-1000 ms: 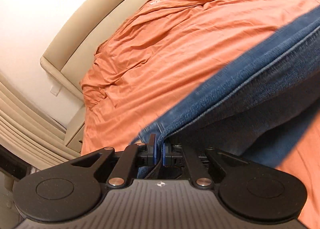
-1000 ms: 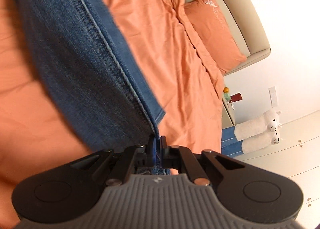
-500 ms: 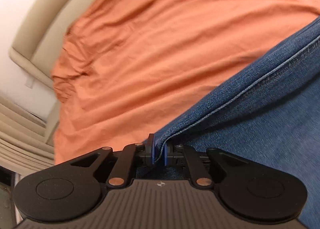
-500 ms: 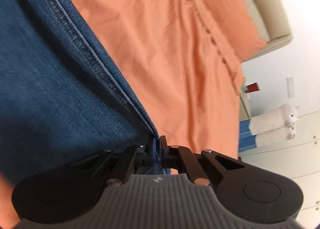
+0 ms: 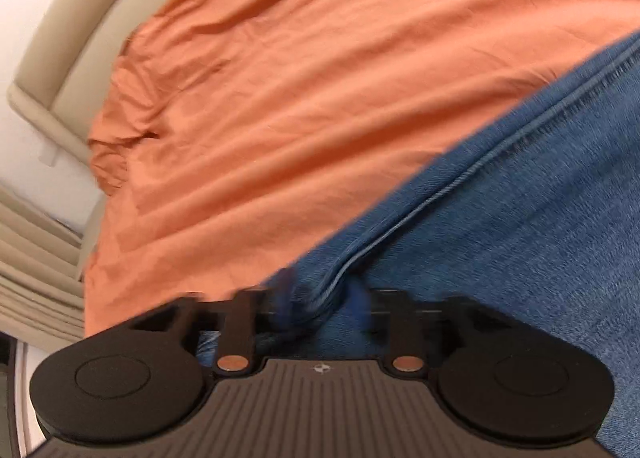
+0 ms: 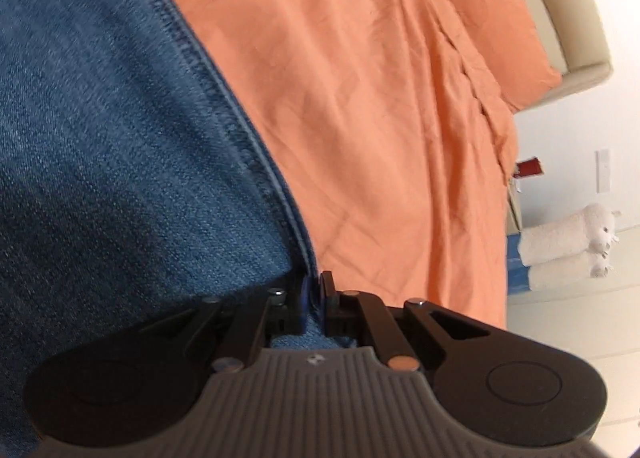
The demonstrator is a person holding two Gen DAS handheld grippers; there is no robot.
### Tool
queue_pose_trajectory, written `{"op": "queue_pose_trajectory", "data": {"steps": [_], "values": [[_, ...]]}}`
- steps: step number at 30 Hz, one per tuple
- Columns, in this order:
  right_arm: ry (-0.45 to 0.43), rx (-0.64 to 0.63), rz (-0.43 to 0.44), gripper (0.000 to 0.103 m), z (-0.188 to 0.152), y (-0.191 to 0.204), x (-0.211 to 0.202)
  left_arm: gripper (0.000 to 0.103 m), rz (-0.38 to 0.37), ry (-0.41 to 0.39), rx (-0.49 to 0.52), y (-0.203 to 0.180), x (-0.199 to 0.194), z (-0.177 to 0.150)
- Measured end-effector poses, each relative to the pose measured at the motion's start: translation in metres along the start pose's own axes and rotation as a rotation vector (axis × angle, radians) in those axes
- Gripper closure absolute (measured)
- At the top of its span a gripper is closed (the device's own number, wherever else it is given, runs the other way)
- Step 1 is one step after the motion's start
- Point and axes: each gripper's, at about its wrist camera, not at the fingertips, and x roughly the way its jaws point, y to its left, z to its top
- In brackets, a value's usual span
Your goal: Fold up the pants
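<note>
Denim fills the gap at both grippers. On the left gripper [image 5: 322, 304] the two blue pads stand clearly apart, motion-blurred, with the stitched edge of the jeans [image 5: 520, 226] lying loosely between them; the blur hides whether either pad touches the cloth. On the right gripper [image 6: 314, 294] the jaws are drawn narrow and pinch the seamed edge of the same jeans [image 6: 120, 158], a fold of blue cloth showing just behind the pads. From the left gripper the denim spreads away to the right and forward, its doubled seam running diagonally up toward the frame's right edge; from the right gripper it spreads to the left and forward, the dark overlocked seam climbing to the top of the frame. Everywhere beyond that seam lies the orange bedsheet [image 5: 320, 98], wrinkled, with the jeans resting on it. Past the sheet in the left wrist view curves a beige headboard [image 5: 72, 58] against a white wall. In the right wrist view an orange pillow [image 6: 508, 30] lies at the sheet's far end beside the headboard [image 6: 568, 18], and off the sheet's right side sit two white plush toys [image 6: 568, 242].
</note>
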Motion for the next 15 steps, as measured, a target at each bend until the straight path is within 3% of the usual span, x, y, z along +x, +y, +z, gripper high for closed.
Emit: {"op": "queue_pose_trajectory", "data": {"steps": [1, 2, 5, 9, 15], "values": [[0.001, 0.022, 0.000, 0.091, 0.000, -0.003, -0.005, 0.008, 0.010, -0.022, -0.019, 0.005, -0.006, 0.001], [-0.002, 0.047, -0.001, 0.079, -0.001, -0.005, -0.012, 0.004, 0.013, -0.046, -0.038, 0.011, -0.013, 0.000], [-0.023, 0.116, 0.004, 0.075, -0.001, -0.007, -0.035, 0.004, 0.017, -0.056, -0.079, 0.029, -0.033, -0.001], [-0.049, 0.240, 0.090, 0.073, 0.003, -0.002, -0.069, 0.004, 0.006, -0.062, -0.176, 0.066, -0.059, -0.022], [-0.108, 0.360, 0.286, 0.069, 0.019, 0.034, -0.120, 0.004, -0.033, 0.003, -0.464, 0.137, -0.074, -0.085]]}}
